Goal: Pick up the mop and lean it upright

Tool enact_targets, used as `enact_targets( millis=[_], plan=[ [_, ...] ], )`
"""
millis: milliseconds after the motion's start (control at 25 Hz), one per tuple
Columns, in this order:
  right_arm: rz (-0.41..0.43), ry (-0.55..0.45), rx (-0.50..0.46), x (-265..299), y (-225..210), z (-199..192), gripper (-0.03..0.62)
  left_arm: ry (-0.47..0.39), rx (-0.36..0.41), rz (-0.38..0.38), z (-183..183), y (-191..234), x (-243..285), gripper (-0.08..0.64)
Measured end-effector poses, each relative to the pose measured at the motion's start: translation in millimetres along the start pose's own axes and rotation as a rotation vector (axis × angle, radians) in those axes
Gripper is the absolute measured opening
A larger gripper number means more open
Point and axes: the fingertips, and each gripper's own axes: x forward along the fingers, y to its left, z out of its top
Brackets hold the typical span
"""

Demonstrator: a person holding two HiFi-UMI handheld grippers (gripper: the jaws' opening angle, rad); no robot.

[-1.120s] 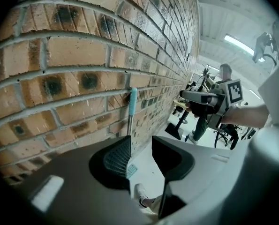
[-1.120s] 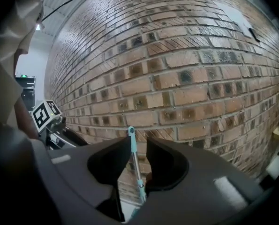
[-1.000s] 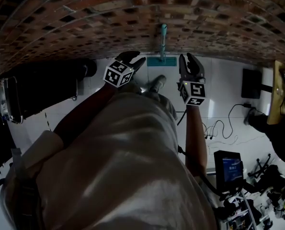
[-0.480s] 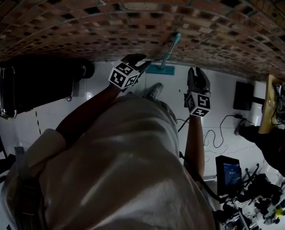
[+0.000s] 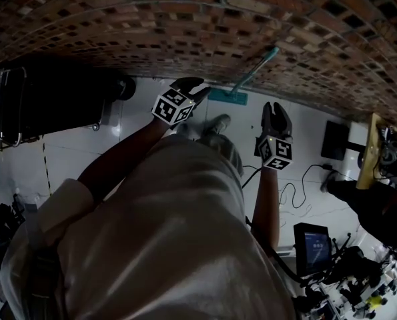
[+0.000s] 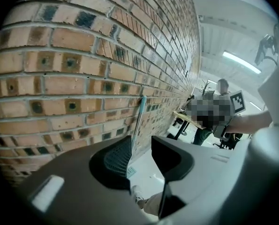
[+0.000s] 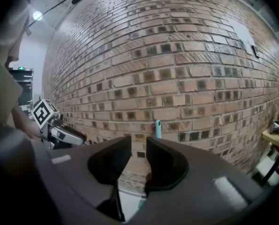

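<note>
Left jaws: the left gripper [image 5: 194, 88] [image 6: 141, 142] had its jaws apart with nothing between them; the gap framed only the distant handle.
Right jaws: the right gripper [image 5: 276, 109] [image 7: 138, 142] had its jaws apart by a narrower gap, also empty.
Counts: two grippers, one mop, one shoe in clear sight, one dark case, one screen.
Mop place: the mop [image 5: 254, 73] [image 6: 139, 117] [image 7: 158, 128] leaned on the brick wall [image 5: 151, 25], with its teal head on the floor [image 5: 71, 149] at the wall's foot. It was apart from both grippers and lay between them in the head view, at 12 o'clock of the person.
Mop axis: in the head view the long axis ran from the head at 7 o'clock to the handle tip at 1 o'clock, tip against the bricks. In both gripper views the handle stood close to upright.
In the way: the shoe [image 5: 218, 121] stood on the floor just at 6 o'clock of the mop head, between the two grippers.
Around: the dark case [image 5: 51, 105] stood at 9 o'clock by the wall. Cables [image 5: 295, 192] trailed over the floor at 4 o'clock, the screen [image 5: 309, 245] sat beyond them at 5 o'clock, and a wooden counter [image 5: 371, 152] stood at 3 o'clock.
</note>
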Motion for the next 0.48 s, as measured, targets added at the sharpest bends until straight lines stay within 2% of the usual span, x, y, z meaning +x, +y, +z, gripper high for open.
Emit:
enact_targets(
  millis=[240,480],
  plan=[
    [-0.088,-0.003,0.065,-39,9,-27,0.103,-0.003,-0.009,0.005,-39,0,-44,0.157],
    [-0.163,-0.001,0.084,-82,12,-48,0.098,0.017,-0.019,-0.01,-79,-9,-71,0.16]
  ],
)
